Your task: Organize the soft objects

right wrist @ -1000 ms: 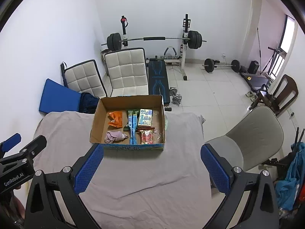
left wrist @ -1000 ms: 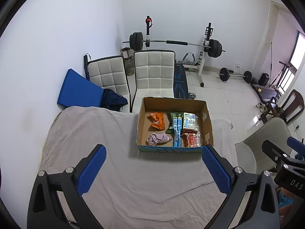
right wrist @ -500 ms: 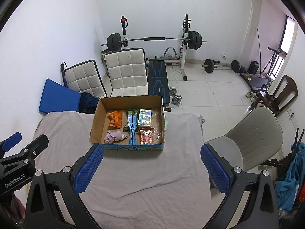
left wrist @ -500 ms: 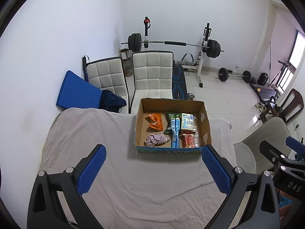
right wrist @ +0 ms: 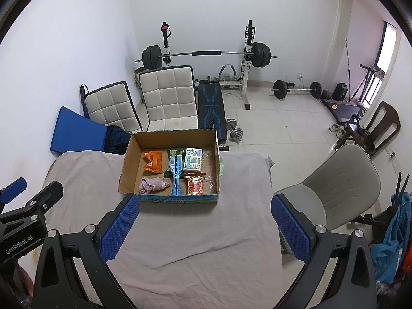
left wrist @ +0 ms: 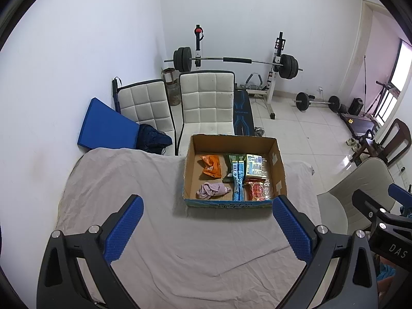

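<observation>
On the left, the left gripper (left wrist: 206, 221) hung above the cloth-covered table (left wrist: 123, 180) with its blue fingers (left wrist: 123, 229) spread wide and nothing between them, well short of the cardboard box (left wrist: 190, 159). Inside the box, from left to right, lay an orange packet (left wrist: 211, 165) with a crumpled pink cloth (left wrist: 212, 190) in front of it, then a long blue packet (left wrist: 238, 180) over a dark green one, then a pale tissue pack (left wrist: 253, 168) with a red snack bag (left wrist: 257, 191) in front. Farther right, the right gripper (right wrist: 204, 220) also stood wide apart and empty, held near the box's front wall but clear of it. The likely trouble was in the reach: the items lay packed close and partly overlapping, so a wide finger coming down for the pink cloth or a crinkly bag could snag a neighbour, pinch only a fold that slips free, or catch the box wall and drag the light box across the loose cloth. Compared with a second earlier, very little had changed; in the left view the box sat slightly lower and nearer the fingertips, the contents lay as they had, and both pairs of fingers kept the same wide spread.
</observation>
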Available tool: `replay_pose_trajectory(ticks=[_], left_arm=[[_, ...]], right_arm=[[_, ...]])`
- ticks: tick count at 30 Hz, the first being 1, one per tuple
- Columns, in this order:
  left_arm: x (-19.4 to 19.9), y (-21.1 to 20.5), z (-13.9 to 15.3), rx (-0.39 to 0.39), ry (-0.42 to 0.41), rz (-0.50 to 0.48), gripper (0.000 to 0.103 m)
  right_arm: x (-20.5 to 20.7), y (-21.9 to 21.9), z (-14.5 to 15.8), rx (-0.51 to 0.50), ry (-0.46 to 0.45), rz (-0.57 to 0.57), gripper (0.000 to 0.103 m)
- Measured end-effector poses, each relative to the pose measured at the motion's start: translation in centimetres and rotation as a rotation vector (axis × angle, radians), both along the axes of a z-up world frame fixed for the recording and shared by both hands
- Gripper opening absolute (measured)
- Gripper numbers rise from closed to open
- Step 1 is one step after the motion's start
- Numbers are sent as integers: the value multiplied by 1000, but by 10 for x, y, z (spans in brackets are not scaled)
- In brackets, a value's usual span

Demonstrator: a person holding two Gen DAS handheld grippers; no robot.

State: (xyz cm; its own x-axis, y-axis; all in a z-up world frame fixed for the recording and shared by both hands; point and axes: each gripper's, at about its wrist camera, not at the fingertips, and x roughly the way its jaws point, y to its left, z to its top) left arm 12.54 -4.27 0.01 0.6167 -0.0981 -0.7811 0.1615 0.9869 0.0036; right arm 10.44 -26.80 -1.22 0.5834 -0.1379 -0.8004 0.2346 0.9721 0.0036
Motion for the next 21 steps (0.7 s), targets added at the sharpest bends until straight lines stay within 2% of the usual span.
replay_pose_trajectory(ticks=[21], left_arm=[[0, 8, -4, -1, 11, -14, 103]], right_arm=[[-3, 2, -1, -3, 7, -2, 103]])
